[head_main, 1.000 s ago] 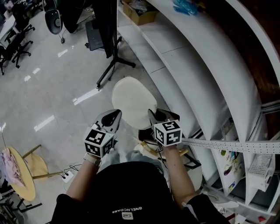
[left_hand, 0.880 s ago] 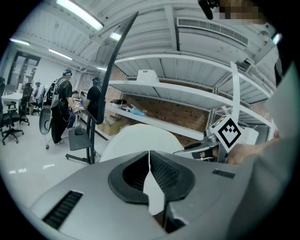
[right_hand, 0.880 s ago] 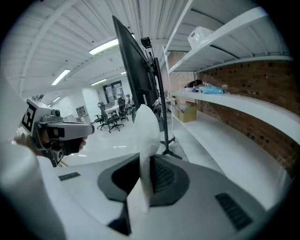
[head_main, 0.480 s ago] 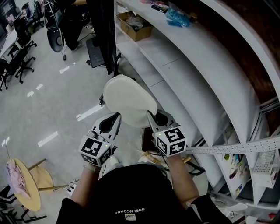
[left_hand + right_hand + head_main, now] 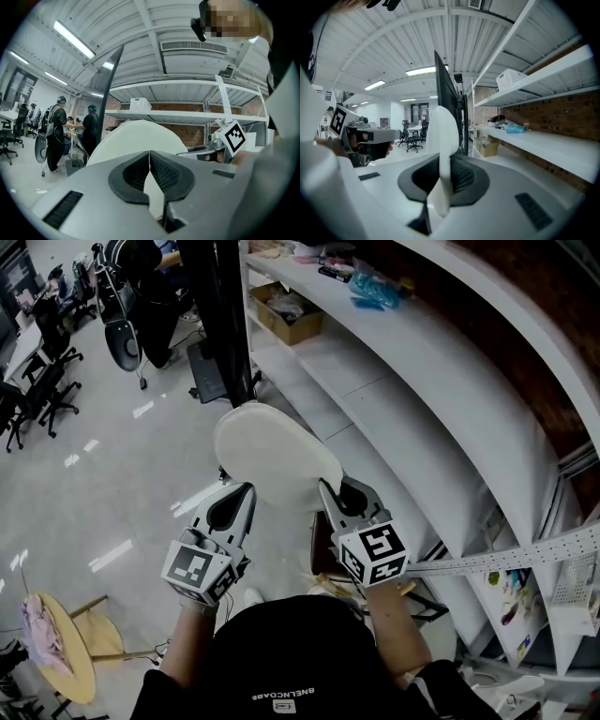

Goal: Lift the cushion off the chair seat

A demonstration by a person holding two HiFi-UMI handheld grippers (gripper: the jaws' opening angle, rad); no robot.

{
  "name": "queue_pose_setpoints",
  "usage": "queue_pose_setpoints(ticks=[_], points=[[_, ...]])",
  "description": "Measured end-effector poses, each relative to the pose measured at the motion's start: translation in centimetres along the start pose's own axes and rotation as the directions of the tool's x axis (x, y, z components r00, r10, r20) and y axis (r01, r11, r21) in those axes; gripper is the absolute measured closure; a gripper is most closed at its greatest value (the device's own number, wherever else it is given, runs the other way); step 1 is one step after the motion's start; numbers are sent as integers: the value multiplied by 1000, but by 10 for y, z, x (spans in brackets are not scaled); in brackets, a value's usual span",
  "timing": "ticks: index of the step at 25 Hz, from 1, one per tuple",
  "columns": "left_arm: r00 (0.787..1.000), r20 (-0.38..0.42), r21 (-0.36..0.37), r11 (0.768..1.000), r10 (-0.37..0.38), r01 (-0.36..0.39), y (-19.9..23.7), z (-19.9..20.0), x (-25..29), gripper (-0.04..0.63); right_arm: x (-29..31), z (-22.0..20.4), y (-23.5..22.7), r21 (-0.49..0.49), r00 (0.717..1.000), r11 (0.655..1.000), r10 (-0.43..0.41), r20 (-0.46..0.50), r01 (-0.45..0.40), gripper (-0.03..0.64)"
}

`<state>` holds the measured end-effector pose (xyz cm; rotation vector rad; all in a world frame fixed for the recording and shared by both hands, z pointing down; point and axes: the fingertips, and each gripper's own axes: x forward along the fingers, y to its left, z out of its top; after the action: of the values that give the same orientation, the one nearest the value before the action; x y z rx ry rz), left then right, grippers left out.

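Note:
A cream oval cushion (image 5: 275,454) hangs in the air, held flat by its near edge between both grippers. My left gripper (image 5: 246,493) is shut on the cushion's near left rim, and my right gripper (image 5: 324,487) is shut on its near right rim. In the left gripper view the cushion (image 5: 138,139) rises beyond the left gripper (image 5: 150,158), whose pads pinch its thin edge. In the right gripper view the cushion (image 5: 443,133) stands edge-on in the right gripper (image 5: 443,174). Below, a dark chair seat (image 5: 321,538) shows between my arms.
Long white shelves (image 5: 422,399) run along the right, with a cardboard box (image 5: 291,317) on one. A black stand (image 5: 221,320) rises just behind the cushion. Office chairs (image 5: 42,381) sit far left; a round wooden stool (image 5: 58,645) with pink cloth stands at lower left.
Both grippers have risen together with the cushion pinched in them. The cushion now hangs higher above the chair seat and looks larger in the head view.

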<state>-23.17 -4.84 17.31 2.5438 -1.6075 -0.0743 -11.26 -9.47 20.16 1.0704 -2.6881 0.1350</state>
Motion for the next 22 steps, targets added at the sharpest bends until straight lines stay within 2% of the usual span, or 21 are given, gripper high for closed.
queue_pose_setpoints(ticks=[11, 22], points=[[1000, 8, 54, 999, -5, 4, -2, 5, 0, 581, -6, 8, 6, -44, 999, 999, -9, 31, 11, 568], [1000, -12, 39, 999, -5, 5, -2, -1, 3, 580, -10, 4, 6, -56, 1000, 998, -19, 23, 20, 568]])
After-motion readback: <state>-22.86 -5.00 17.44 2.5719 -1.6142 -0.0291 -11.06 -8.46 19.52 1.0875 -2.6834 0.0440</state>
